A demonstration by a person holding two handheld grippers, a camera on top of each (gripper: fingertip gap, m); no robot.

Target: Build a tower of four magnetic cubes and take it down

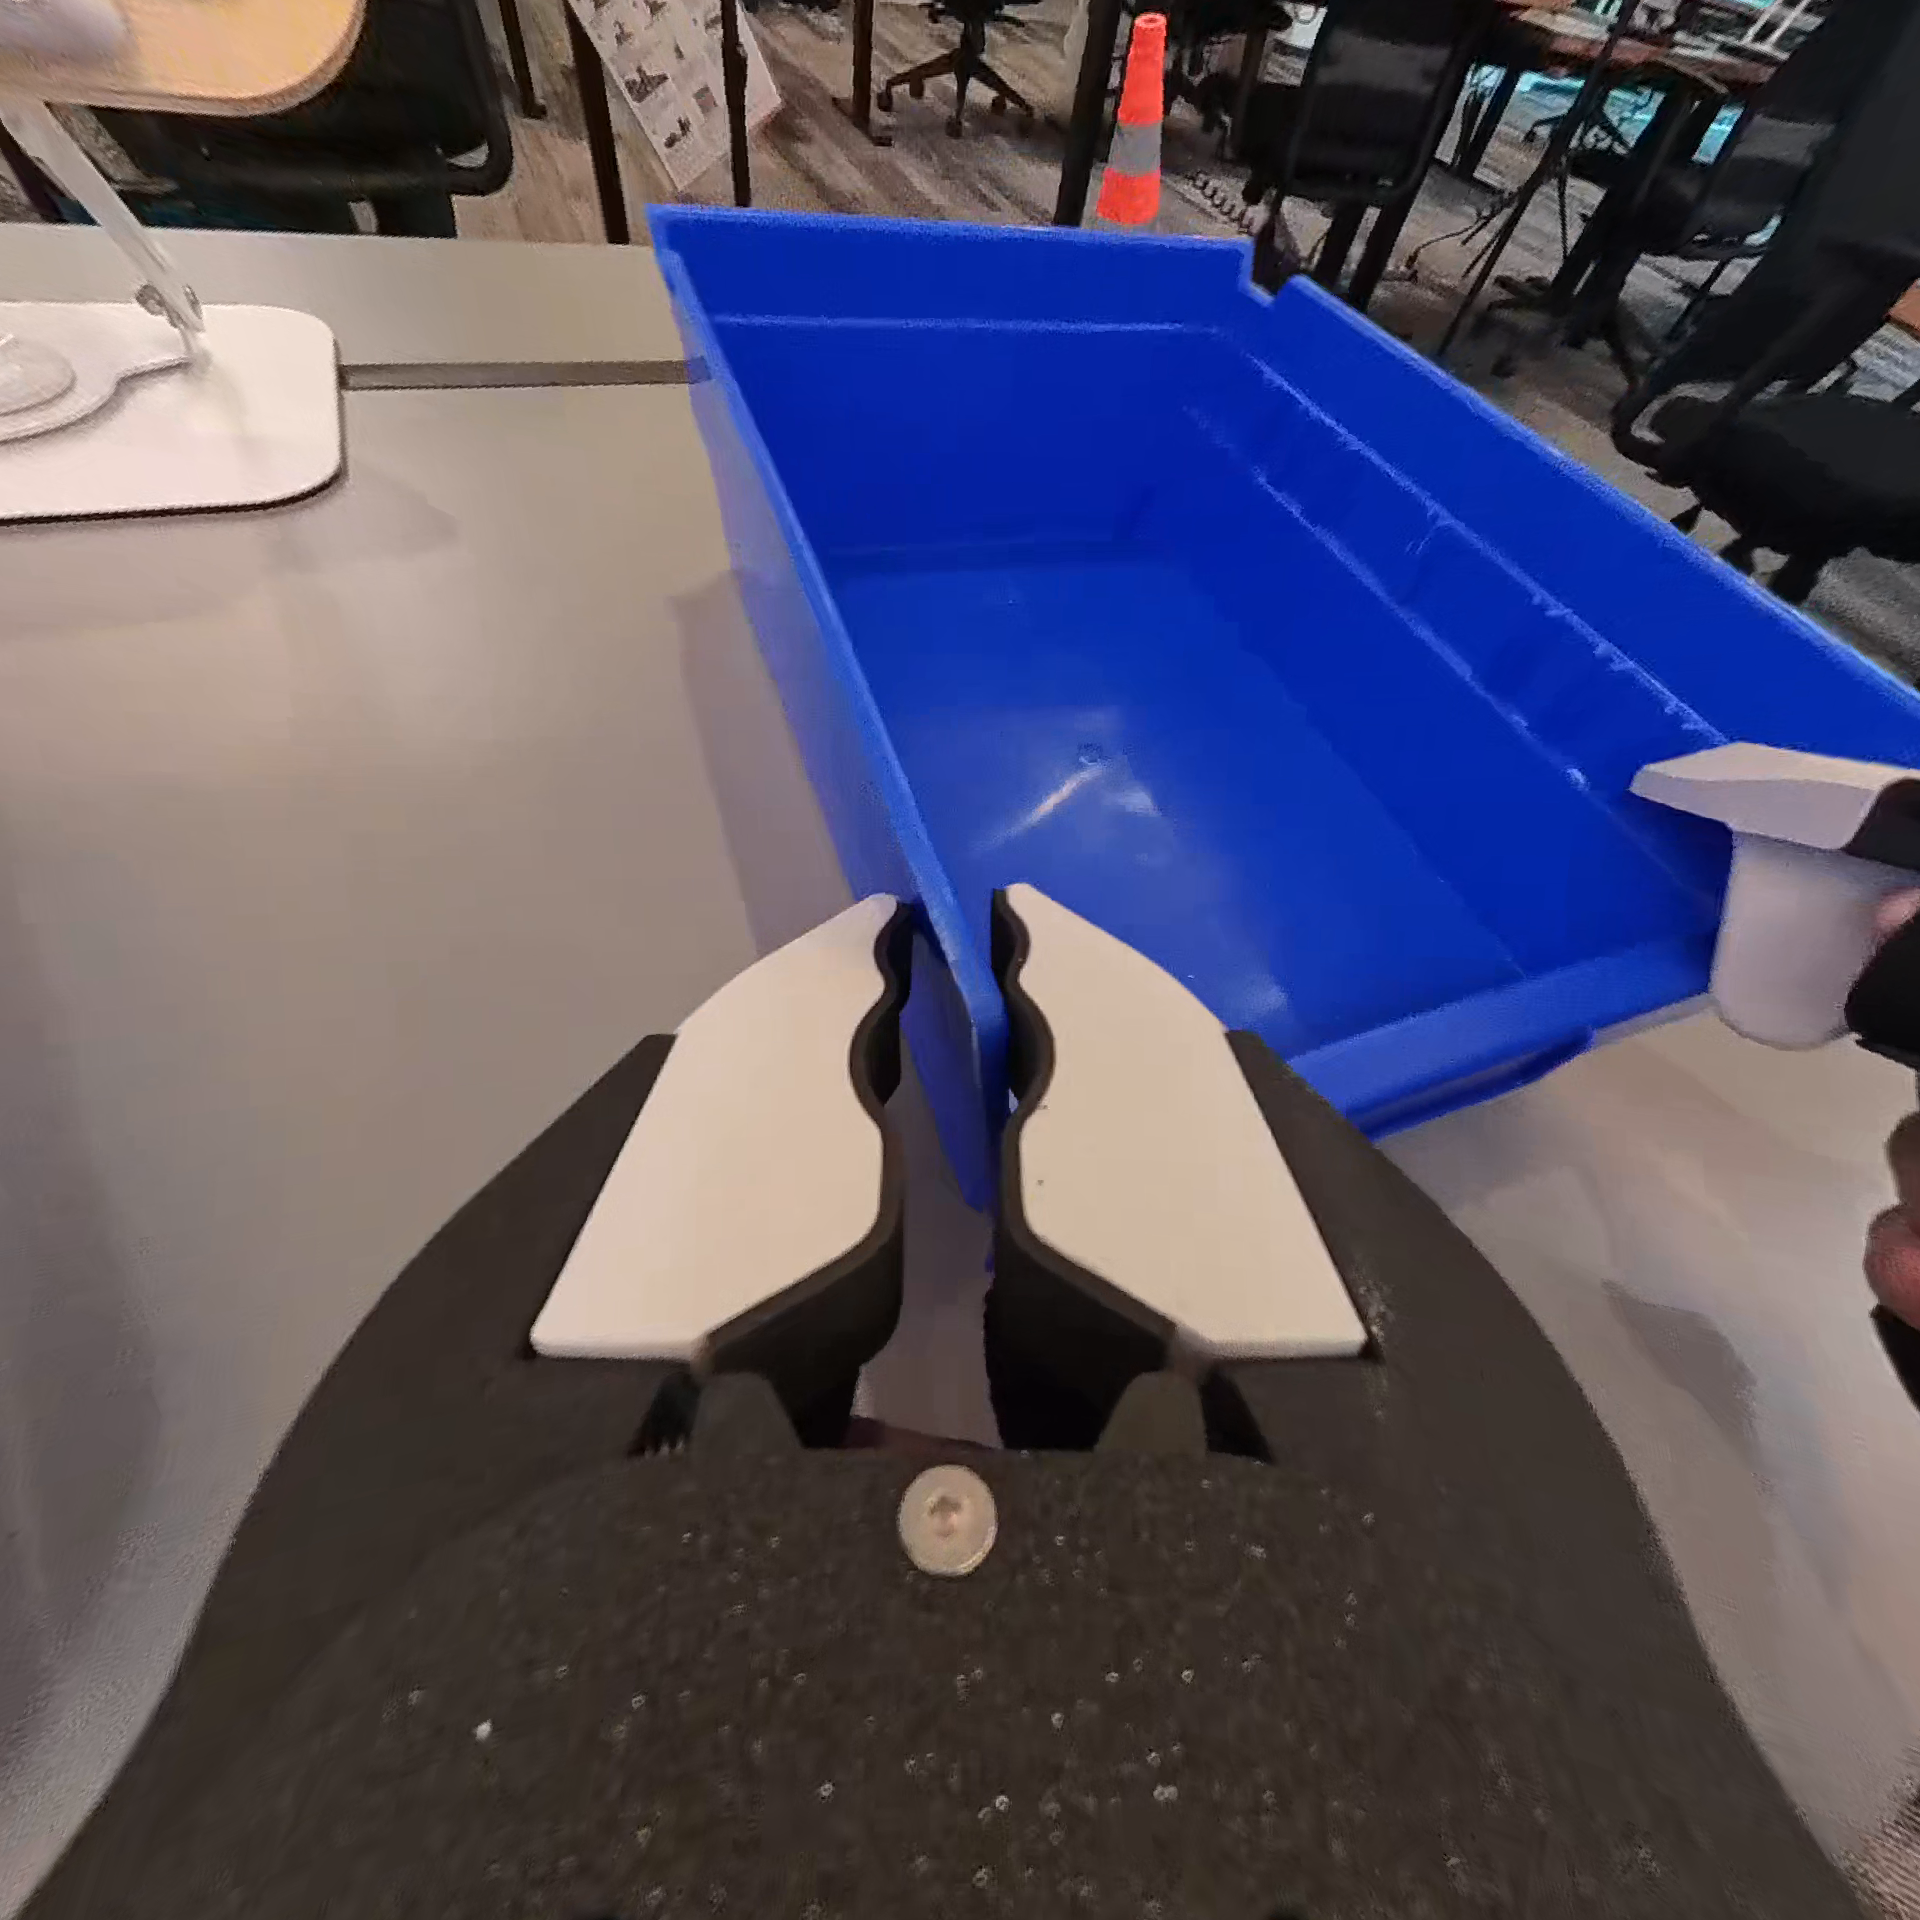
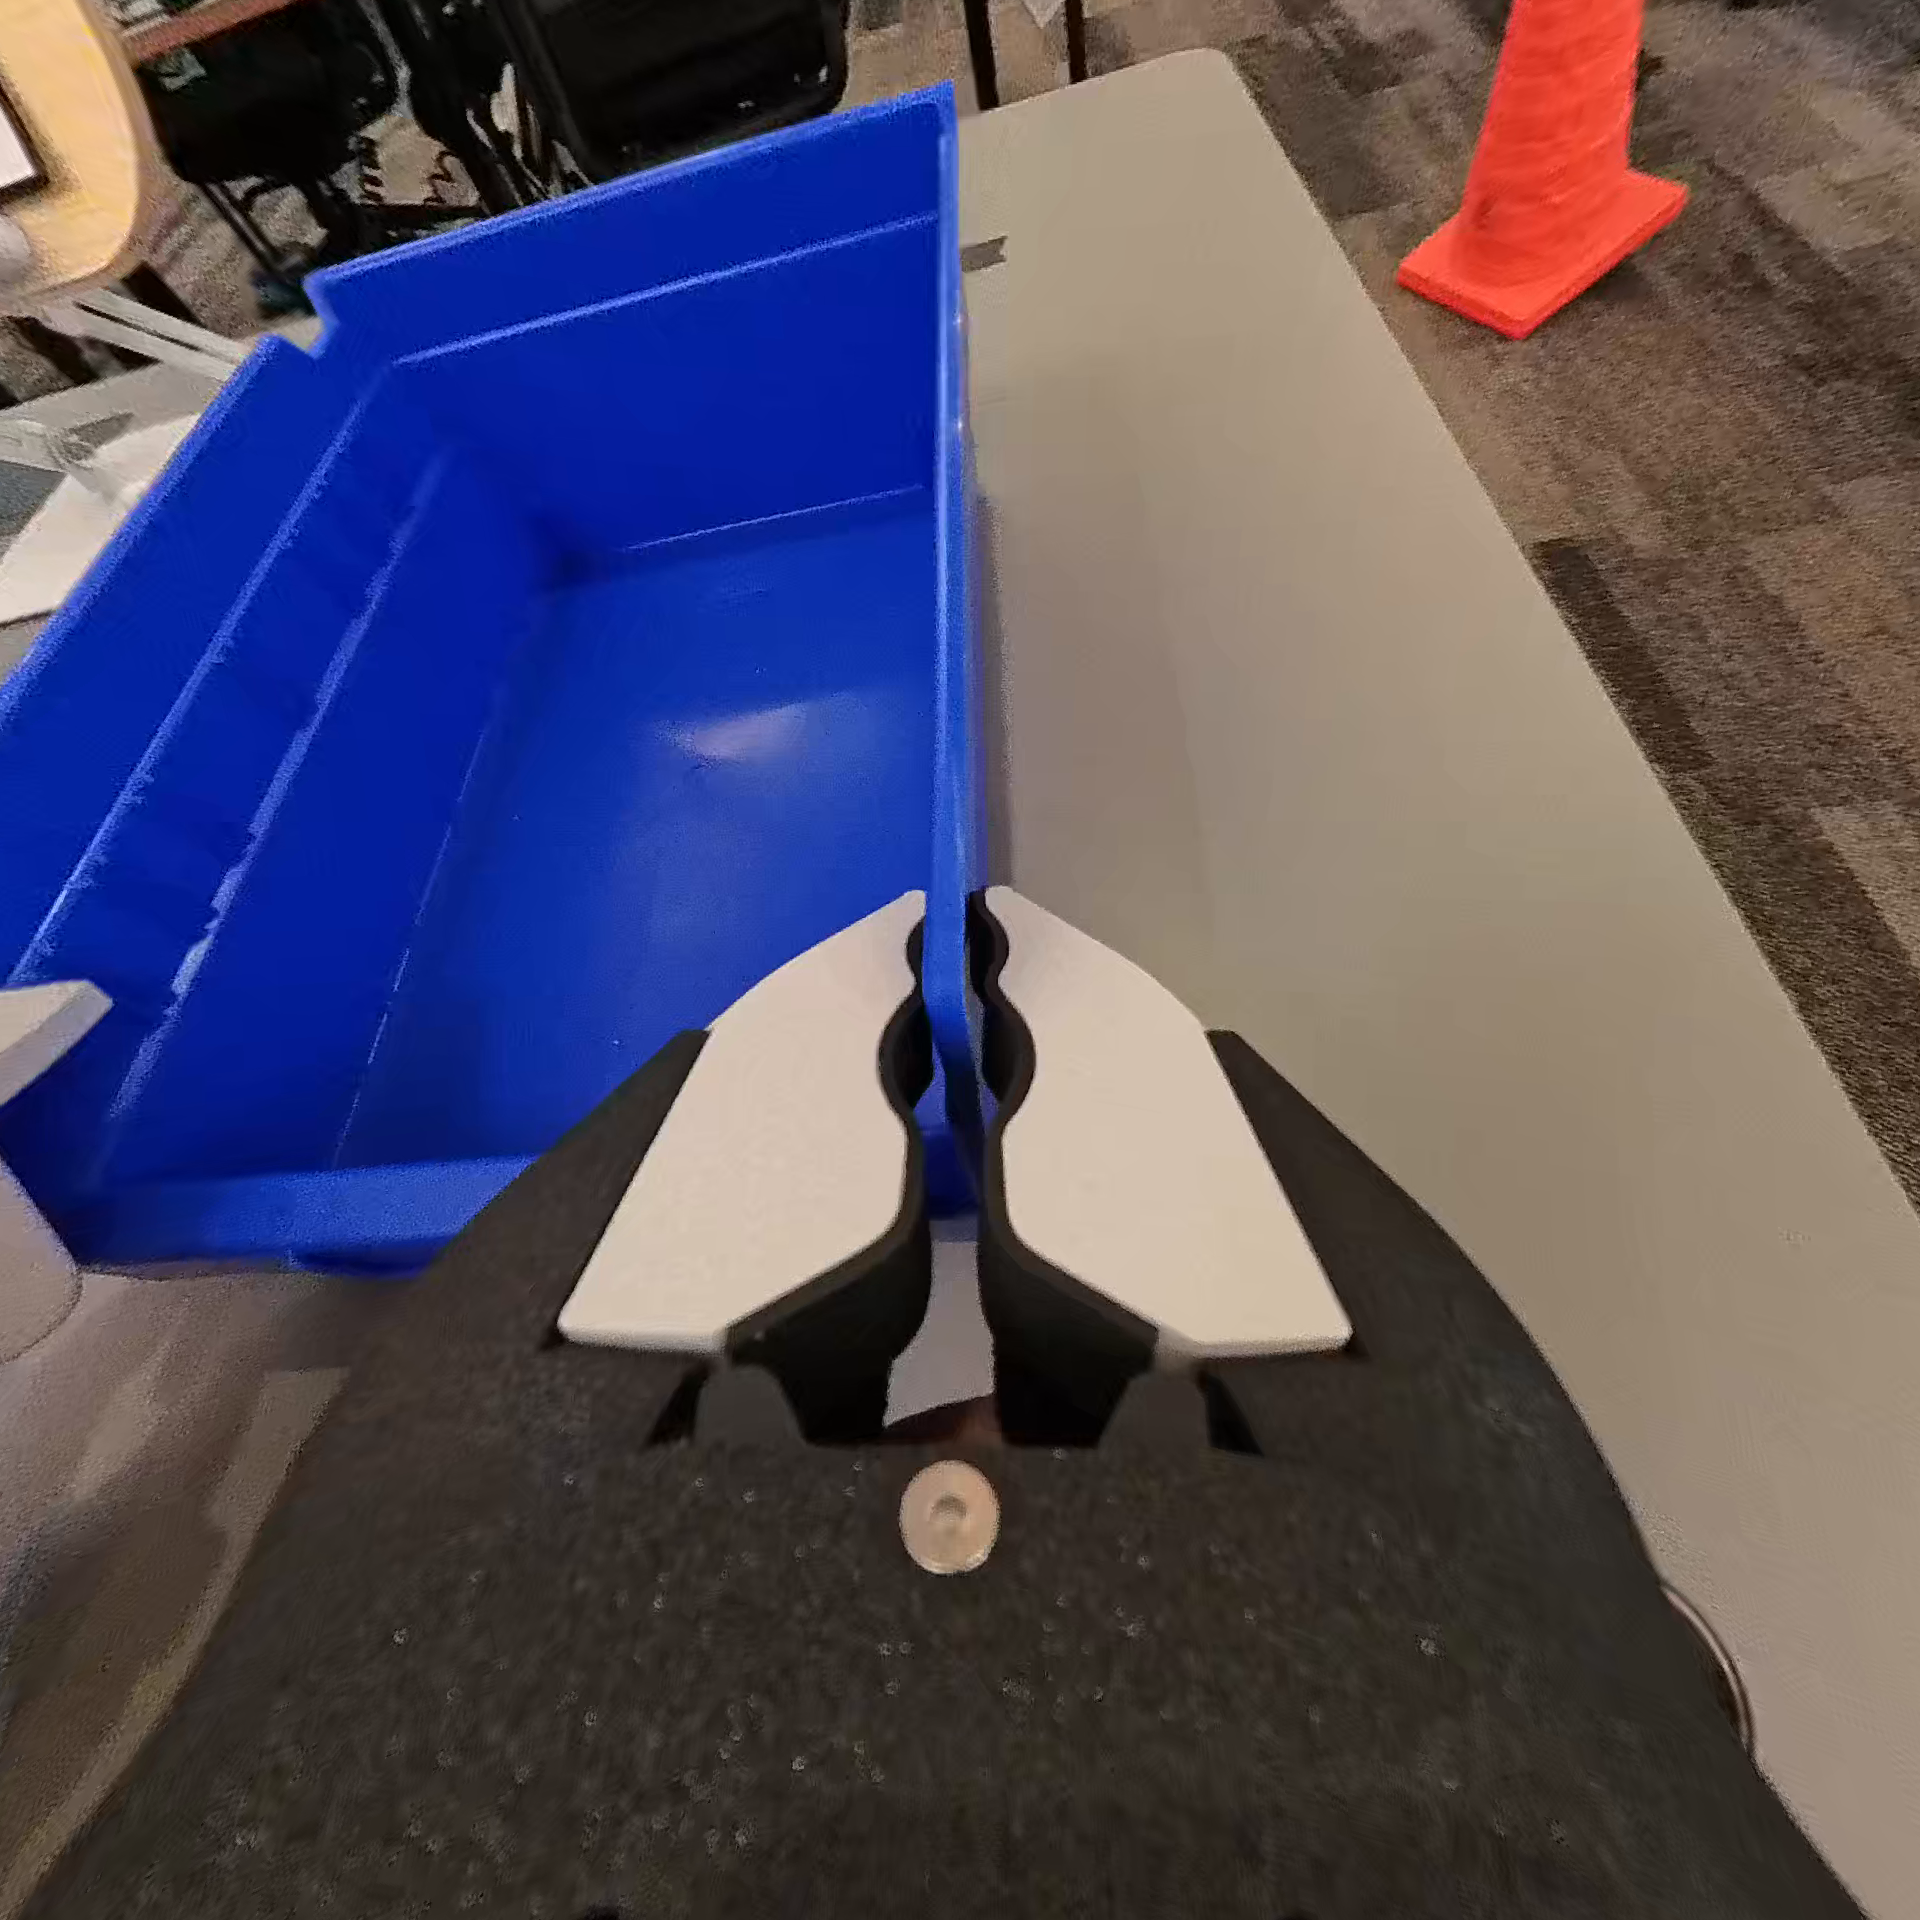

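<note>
A: Blue bin (image 1: 1195, 665), glossy plastic, nothing inside. On grey table (image 1: 364, 831), long axis running away from both grippers, far end wall taller than the stepped side wall.

B: Left gripper (image 1: 948, 914) clamped narrow on bin's near left wall. Right gripper (image 2: 948, 909) pinched likewise on near right wall.

A: Room around bin?

B: Bare tabletop left of bin up to white stand base (image 1: 166, 416); narrow strip right of bin before table edge. Orange cone (image 2: 1548, 166) beyond, on floor.
</note>
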